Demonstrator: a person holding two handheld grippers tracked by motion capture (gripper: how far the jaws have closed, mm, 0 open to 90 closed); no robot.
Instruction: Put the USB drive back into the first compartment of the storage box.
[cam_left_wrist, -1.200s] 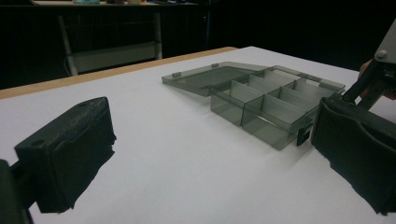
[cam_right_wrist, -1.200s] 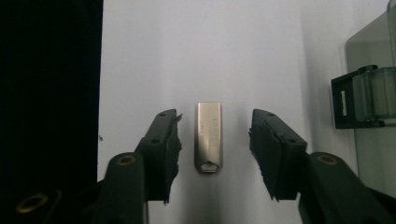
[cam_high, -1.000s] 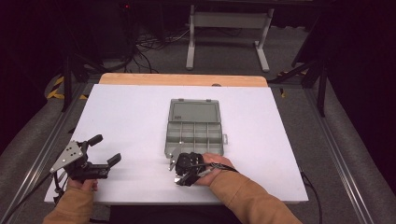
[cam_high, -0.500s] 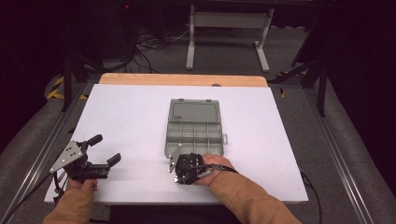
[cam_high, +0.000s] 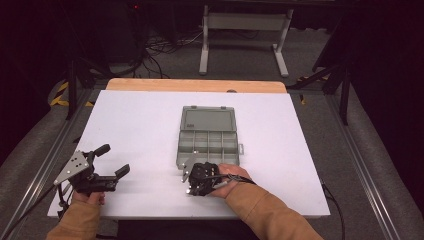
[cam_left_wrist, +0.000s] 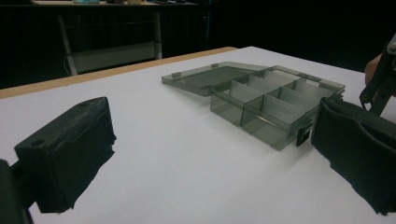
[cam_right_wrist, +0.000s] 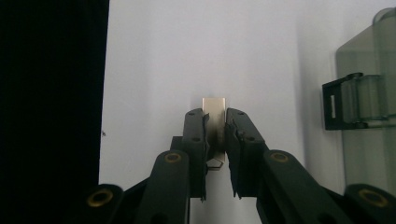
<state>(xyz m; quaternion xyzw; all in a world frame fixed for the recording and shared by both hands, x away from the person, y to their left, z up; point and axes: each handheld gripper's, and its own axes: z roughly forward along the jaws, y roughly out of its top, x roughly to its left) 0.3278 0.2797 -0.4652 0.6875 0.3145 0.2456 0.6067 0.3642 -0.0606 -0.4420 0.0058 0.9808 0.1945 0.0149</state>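
A: What's the surface like, & the room?

B: White table (cam_high: 150, 125) w/ a bare wood strip along its far edge. Metal rails run down both sides over grey floor. Behind it the room is dark: a grey stand (cam_high: 243, 30) on 2 legs, cables (cam_high: 160, 47) on the floor to its left, yellow-black tape at the far left.

A: What's on the table?

B: 1 clear grey box (cam_high: 208, 136), lid folded open & lying flat on the far side, tray w/ small compartments on the near side. In the left gripper view the compartments look empty; a black latch sits on its front edge.

A: The claws?

B: Right gripper (cam_right_wrist: 215, 122) is just in front of the box's near left corner, jaws pinched on a small flat metal piece (cam_right_wrist: 214, 105). That piece sticks out past the tips over the white table, beside the latch, outside the box. Left gripper (cam_high: 116, 163) is held at the near left of the table, well apart from the box, jaws spread wide, nothing between them.

A: Vs 1 s ago?

B: The right jaws have just been closing, w/ the metal piece between them; now they clamp it. Both hands look in the same spots as before. The box hasn't moved, lid open as it was. The left jaws are as wide as before.
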